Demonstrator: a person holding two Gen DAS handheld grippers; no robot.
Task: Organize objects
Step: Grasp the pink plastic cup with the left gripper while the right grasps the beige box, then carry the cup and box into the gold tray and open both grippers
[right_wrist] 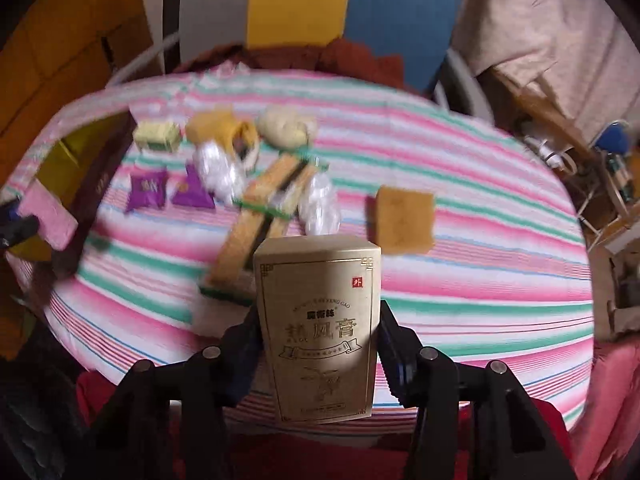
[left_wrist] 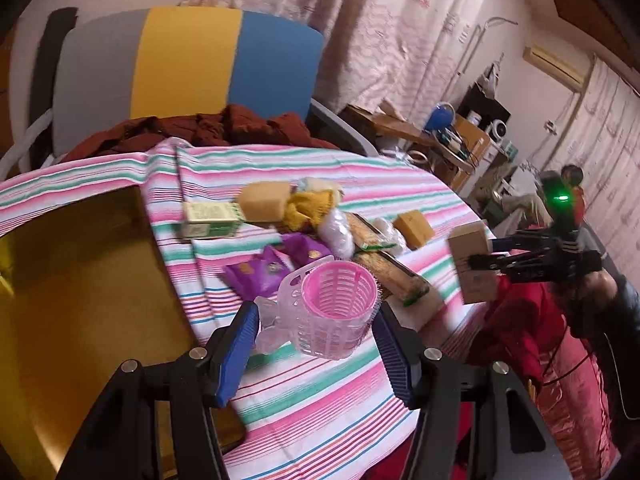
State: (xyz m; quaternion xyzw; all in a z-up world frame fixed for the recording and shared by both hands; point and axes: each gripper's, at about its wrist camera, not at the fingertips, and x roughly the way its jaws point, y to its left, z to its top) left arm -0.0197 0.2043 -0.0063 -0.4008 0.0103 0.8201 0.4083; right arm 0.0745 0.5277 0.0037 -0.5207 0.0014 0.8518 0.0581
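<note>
Both grippers carry cargo clear of the striped tablecloth [right_wrist: 460,184]: the right gripper [right_wrist: 318,344] pinches a gold carton [right_wrist: 320,328] upright by its sides, while the left gripper [left_wrist: 316,334] clamps a pink mesh basket [left_wrist: 336,312] beside the gold-lined box [left_wrist: 80,272], likely the collection spot.

"热风膏" on gold box [right_wrist: 318,332]

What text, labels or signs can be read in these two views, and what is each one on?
"热风膏": large characters on the gold box clamped in the right gripper.
"外": small red square on the same box.
Smaller lines on that box: too blurred to read.
Green-and-cream box: print too small to read.
Purple packets: markings blurred.
Pink basket between the left gripper's fingers: no text.
</note>
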